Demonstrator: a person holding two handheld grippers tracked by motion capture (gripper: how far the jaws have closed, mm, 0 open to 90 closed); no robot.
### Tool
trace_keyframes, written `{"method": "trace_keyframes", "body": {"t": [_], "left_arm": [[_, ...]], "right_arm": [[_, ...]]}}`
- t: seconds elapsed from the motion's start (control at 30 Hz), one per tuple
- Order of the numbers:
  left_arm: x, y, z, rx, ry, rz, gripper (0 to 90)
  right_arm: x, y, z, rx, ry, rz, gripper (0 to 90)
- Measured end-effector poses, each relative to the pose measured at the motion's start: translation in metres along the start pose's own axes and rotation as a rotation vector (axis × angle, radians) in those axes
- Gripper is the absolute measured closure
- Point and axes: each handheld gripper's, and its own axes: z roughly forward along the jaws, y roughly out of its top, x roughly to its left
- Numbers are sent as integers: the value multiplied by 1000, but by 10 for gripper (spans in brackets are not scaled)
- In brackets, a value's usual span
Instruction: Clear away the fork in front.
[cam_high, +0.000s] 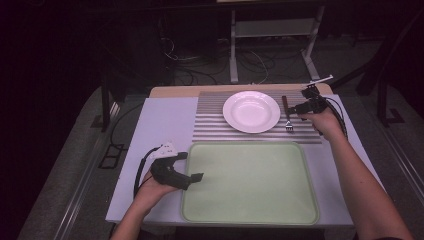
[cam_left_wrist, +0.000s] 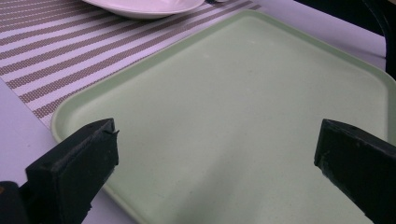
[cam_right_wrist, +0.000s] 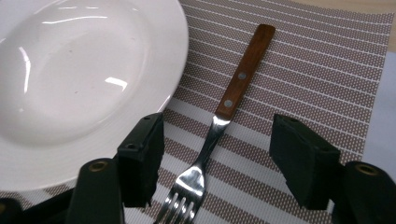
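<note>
While spread, right claw (cam_right_wrist: 215, 158) astride fork (cam_right_wrist: 219, 126), pads not touching, beside plate (cam_right_wrist: 70, 84).

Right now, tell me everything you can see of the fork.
The fork has a shiny metal head with four tines and a slim metal neck, joined to a reddish-brown, wood-looking handle with two pale rivets. It lies flat on the striped placemat, just beside the white plate and apart from its rim as far as can be seen. In the high view its tines point toward the person. The right tongs straddle its neck, jaws on either side with gaps showing, not yet touching it.
</note>
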Motion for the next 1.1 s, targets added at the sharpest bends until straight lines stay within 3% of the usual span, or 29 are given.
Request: {"method": "trace_keyframes", "body": {"t": [0.23,0.53,0.87,1.1], "left_arm": [[1,0,-1,-4,0,-4,0],[1,-1,0,-6,-9,-4,0],[1,-1,0,-6,-14,-6,0],[1,-1,0,-7,-13,-5,0]], "right_arm": [[-3,17,18,62,-34,40,464],[-2,30,39,138,-64,67,530],[-7,31,60,201,-80,99,591],[-3,34,62,225,-105,68,610]]}}
